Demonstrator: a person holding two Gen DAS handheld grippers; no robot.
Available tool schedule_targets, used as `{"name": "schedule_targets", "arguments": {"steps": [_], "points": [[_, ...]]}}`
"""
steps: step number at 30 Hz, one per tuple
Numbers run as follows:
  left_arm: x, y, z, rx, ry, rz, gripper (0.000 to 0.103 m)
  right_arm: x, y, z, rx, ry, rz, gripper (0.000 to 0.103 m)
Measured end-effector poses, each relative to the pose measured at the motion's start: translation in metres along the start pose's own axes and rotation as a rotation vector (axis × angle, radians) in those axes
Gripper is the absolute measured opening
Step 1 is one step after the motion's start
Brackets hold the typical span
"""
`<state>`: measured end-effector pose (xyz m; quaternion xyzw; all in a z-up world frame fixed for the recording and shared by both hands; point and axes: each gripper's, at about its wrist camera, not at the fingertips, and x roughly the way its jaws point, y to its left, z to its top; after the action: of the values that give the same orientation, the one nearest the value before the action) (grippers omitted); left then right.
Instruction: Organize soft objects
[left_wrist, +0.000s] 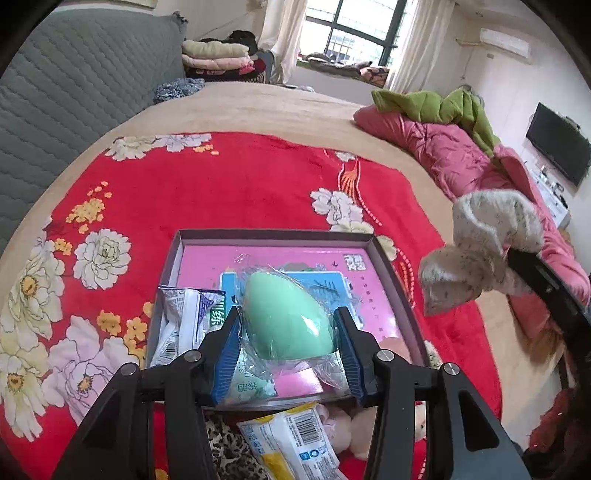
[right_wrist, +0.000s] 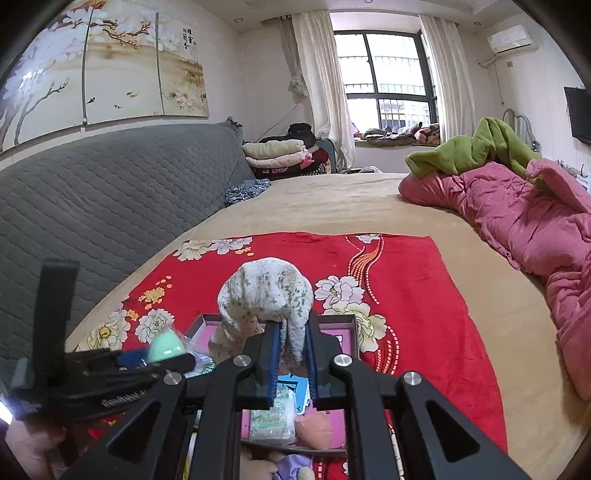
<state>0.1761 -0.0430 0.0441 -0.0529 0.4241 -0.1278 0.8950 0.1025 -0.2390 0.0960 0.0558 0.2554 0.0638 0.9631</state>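
Mint-green egg-shaped sponge in clear wrap (left_wrist: 286, 319) is clamped between the left gripper (left_wrist: 288, 339) pads, above the shallow grey cardboard tray (left_wrist: 280, 234). Right gripper (right_wrist: 291, 354) is closed on a speckled white cloth bundle (right_wrist: 266, 291), over the red floral blanket (right_wrist: 424, 295).

Yellow packet (left_wrist: 291, 439) cut by bottom edge; box (right_wrist: 347, 325) front hidden by tongs.

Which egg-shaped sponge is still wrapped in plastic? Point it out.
The green sponge, held between the left gripper's blue pads over the box, sits in clear crinkled film. The pink sponge lying in the box shows no wrapper.
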Motion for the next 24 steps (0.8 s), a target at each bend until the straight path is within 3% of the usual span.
{"name": "schedule_targets", "arguments": {"steps": [11, 24], "points": [[0.039, 0.004, -0.014, 0.002, 0.070, 0.002, 0.051, 0.027, -0.001, -0.020, 0.003, 0.071, -0.002, 0.013], [0.075, 0.004, -0.037, -0.026, 0.142, -0.051, 0.051, 0.040, -0.004, -0.039, 0.013, 0.130, -0.008, 0.013]]}}
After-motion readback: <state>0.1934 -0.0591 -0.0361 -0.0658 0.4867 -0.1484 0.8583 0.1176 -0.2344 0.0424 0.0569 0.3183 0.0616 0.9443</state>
